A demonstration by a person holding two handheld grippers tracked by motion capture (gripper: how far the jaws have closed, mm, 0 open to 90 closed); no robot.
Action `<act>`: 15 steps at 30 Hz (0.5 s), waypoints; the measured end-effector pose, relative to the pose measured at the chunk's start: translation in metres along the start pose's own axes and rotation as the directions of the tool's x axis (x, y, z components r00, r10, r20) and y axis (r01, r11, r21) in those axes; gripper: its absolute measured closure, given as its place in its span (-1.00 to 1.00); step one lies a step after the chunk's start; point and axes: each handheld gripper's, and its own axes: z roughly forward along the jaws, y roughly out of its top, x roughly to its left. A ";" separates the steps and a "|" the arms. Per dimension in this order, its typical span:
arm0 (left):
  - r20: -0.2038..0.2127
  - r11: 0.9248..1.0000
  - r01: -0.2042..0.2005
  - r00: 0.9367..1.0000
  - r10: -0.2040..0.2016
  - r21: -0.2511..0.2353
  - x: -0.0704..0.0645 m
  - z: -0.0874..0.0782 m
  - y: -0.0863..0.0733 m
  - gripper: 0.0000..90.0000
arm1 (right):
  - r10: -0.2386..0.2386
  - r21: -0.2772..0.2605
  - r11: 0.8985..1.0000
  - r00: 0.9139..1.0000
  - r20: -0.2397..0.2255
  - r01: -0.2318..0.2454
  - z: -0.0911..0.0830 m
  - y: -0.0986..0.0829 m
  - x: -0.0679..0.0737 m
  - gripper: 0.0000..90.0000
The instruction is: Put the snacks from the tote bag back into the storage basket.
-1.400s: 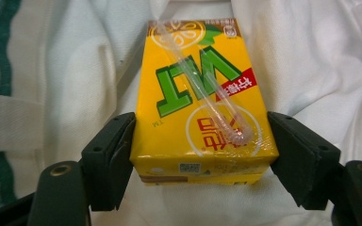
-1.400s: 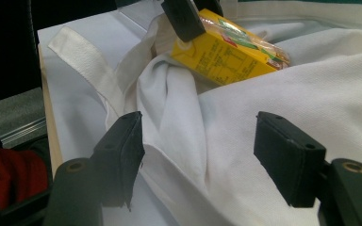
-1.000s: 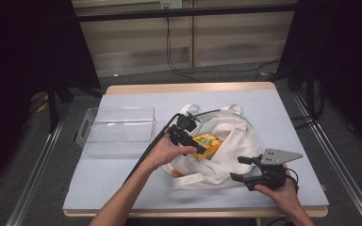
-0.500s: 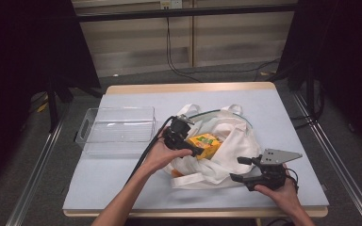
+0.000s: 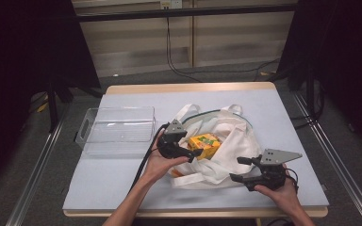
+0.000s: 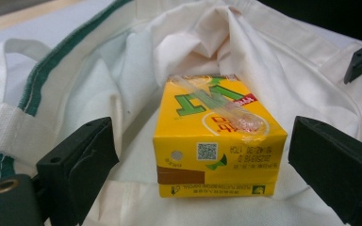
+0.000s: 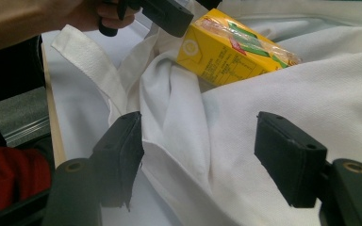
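Note:
A yellow juice carton (image 6: 217, 150) lies on its side on the cloth of a white tote bag (image 5: 231, 146) with green trim, near the bag's mouth. My left gripper (image 6: 207, 155) is open, one jaw on each side of the carton and neither touching it. From above, the left gripper (image 5: 188, 149) sits just left of the carton (image 5: 206, 145). My right gripper (image 5: 239, 169) is open at the bag's near right edge. A fold of bag cloth (image 7: 202, 141) lies loose between its jaws, and the carton (image 7: 231, 47) shows beyond them.
A clear plastic tray (image 5: 115, 129) stands empty left of the bag. The bag's handles (image 5: 188, 110) spread toward the far side. The pale blue table top (image 5: 287, 117) has bare room to the right and along the front edge.
My left gripper has drawn back a little to the left and toward the person, and more of the carton shows. The right gripper has stayed put.

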 end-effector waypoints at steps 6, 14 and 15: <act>0.025 0.999 -0.034 0.999 0.035 -0.016 -0.005 0.010 -0.010 -0.87 | 0.001 0.002 1.000 1.000 -0.002 -0.001 0.000 0.000 0.000 -0.26; -0.007 0.998 -0.054 0.999 0.054 -0.023 -0.007 0.018 -0.022 -0.84 | 0.003 -0.001 1.000 1.000 0.000 -0.003 0.000 0.000 0.000 -0.26; -0.011 0.998 -0.056 0.998 0.055 -0.042 -0.008 0.018 -0.024 -0.84 | 0.003 -0.001 1.000 1.000 0.000 -0.003 0.000 0.000 0.000 -0.26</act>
